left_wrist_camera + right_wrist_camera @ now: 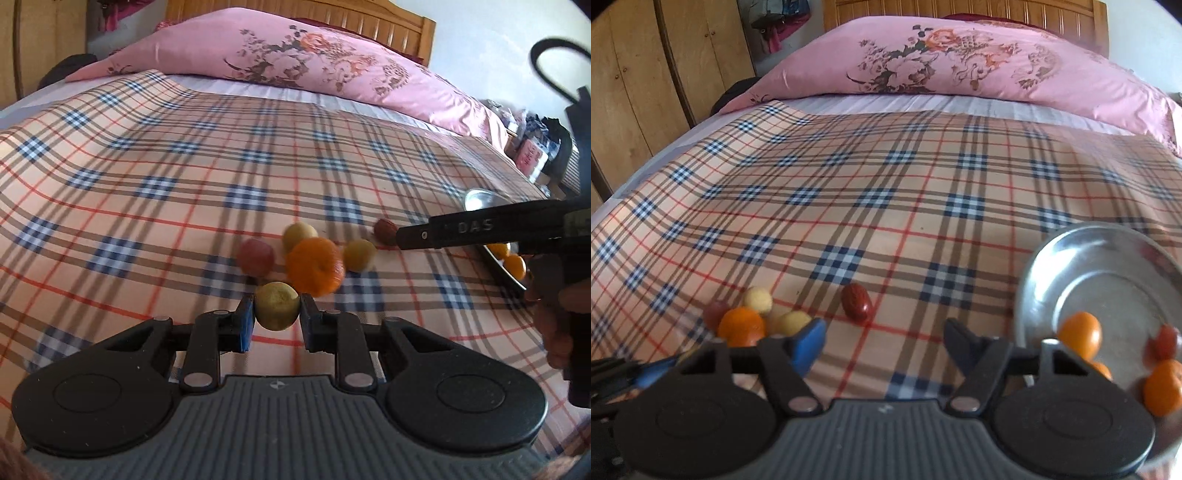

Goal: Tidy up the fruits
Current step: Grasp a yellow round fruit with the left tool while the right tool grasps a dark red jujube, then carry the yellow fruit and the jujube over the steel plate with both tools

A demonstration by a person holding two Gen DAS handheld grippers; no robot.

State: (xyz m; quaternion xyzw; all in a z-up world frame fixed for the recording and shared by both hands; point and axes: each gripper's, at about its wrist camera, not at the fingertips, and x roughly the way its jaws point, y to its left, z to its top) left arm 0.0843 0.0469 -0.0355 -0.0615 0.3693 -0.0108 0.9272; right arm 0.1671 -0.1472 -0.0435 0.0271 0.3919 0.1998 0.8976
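The left gripper [277,318] is clamped on one yellow-green fruit [277,305] above the plaid sheet [147,155]. Beyond it lie one mandarin [314,266], two more yellow-green fruits [299,235], one pinkish fruit [255,257] and one red date [857,303]. The right gripper [884,341] holds nothing, jaws apart. The steel plate [1067,258] carries three orange fruits [1080,334] and one blurred reddish one, its edge cut off.
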